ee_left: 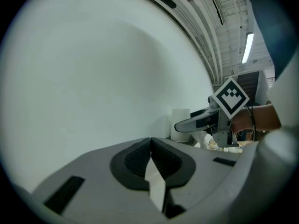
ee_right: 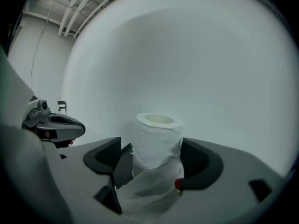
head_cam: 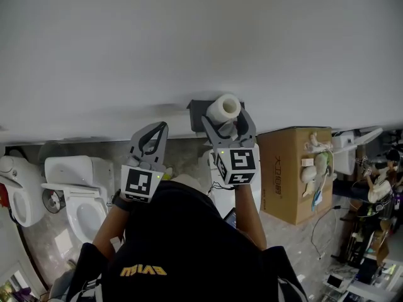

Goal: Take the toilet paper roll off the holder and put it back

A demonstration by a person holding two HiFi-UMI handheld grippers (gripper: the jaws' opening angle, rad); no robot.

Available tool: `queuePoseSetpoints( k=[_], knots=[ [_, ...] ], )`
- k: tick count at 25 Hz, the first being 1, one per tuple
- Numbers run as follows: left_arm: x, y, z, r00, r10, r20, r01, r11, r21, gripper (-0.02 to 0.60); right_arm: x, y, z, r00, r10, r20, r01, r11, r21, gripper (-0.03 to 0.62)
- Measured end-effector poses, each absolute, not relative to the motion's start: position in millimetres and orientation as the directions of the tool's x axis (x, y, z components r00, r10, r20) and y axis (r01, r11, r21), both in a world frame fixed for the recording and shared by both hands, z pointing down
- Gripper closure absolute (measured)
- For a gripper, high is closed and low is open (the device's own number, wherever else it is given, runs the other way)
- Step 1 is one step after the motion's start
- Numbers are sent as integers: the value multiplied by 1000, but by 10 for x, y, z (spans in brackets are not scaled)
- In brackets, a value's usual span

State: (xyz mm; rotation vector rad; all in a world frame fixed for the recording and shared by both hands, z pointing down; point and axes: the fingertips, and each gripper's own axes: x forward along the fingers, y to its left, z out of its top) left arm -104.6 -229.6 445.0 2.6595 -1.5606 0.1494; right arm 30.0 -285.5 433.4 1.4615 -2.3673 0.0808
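Observation:
The white toilet paper roll (head_cam: 225, 108) stands upright against the white wall, in front of its dark holder (head_cam: 197, 109). My right gripper (head_cam: 225, 119) reaches around it, one jaw on each side. In the right gripper view the roll (ee_right: 158, 141) fills the gap, both pads lie against its sides, and a loose tail of paper (ee_right: 149, 190) hangs between the fingers. My left gripper (head_cam: 163, 126) hovers to the left of the roll, near the wall, shut with nothing held. Its own view shows the closed pads (ee_left: 151, 141), with the roll (ee_left: 180, 124) and the right gripper's marker cube (ee_left: 230, 97) further off.
The white wall (head_cam: 189, 43) is close ahead. Below it, a toilet (head_cam: 82, 200) stands at the left and a cardboard box (head_cam: 295, 172) with small items on it at the right. More clutter and cables lie at the far right. The person's dark shirt fills the lower middle.

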Motion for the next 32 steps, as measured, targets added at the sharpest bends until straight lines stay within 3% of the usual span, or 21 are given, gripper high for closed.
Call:
queuePoseSetpoints(
  k=[7, 10, 32],
  knots=[
    [-1019, -2171, 4647, 529, -838, 137, -847, -531, 18, 571, 325, -2865, 4350, -366, -868, 334, -883, 437, 169, 298],
    [-980, -2108, 4711, 538, -830, 144, -841, -539, 37, 569, 334, -2876, 4354, -370, -869, 329, -887, 436, 151, 311],
    [-754, -2447, 4550, 548, -833, 74, -836, -548, 23, 571, 348, -2869, 4346, -404, -869, 286, -882, 453, 132, 329]
  ],
)
